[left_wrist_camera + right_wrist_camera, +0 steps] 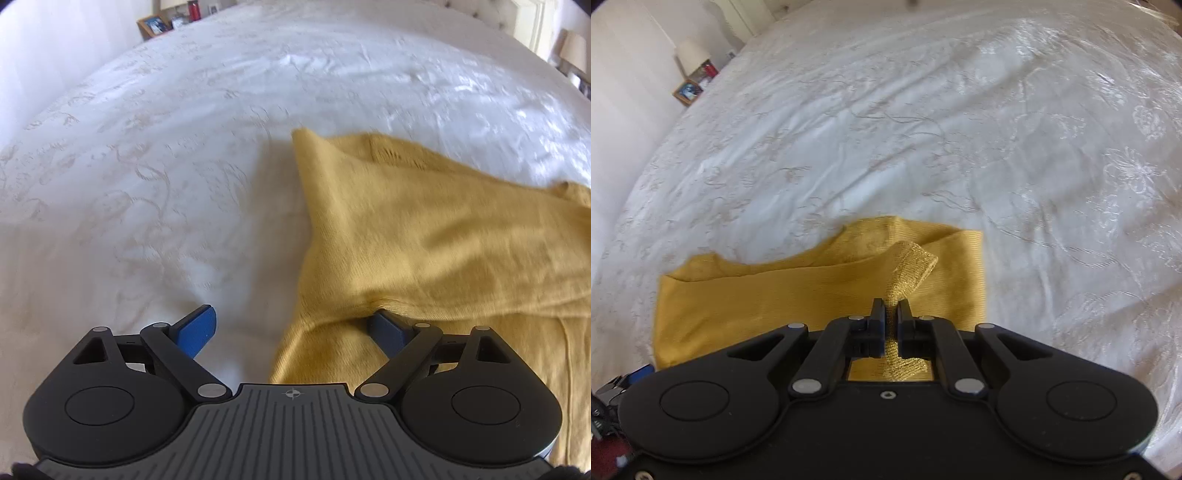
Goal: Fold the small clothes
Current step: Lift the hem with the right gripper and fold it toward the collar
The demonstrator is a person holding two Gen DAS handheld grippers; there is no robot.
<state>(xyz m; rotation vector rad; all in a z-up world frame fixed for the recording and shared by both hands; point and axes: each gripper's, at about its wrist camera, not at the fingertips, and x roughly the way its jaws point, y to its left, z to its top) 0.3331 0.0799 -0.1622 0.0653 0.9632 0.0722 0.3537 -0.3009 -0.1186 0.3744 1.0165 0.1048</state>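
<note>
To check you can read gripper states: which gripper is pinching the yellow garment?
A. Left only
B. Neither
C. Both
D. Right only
D: the right gripper is shut on a strip of the garment, while the left gripper stands wide open with the cloth only draped over one finger.

In the left wrist view, the garment point(424, 240) lies on the bedspread point(147, 166), to the right and near. The left gripper point(295, 328) sits at its left edge, one finger point(388, 328) on the cloth, the other on the bedspread. A picture frame point(154, 25) stands far left, a lamp point(574, 48) far right. In the right wrist view, the right gripper point(892, 314) sits over the garment's near right part.
</note>
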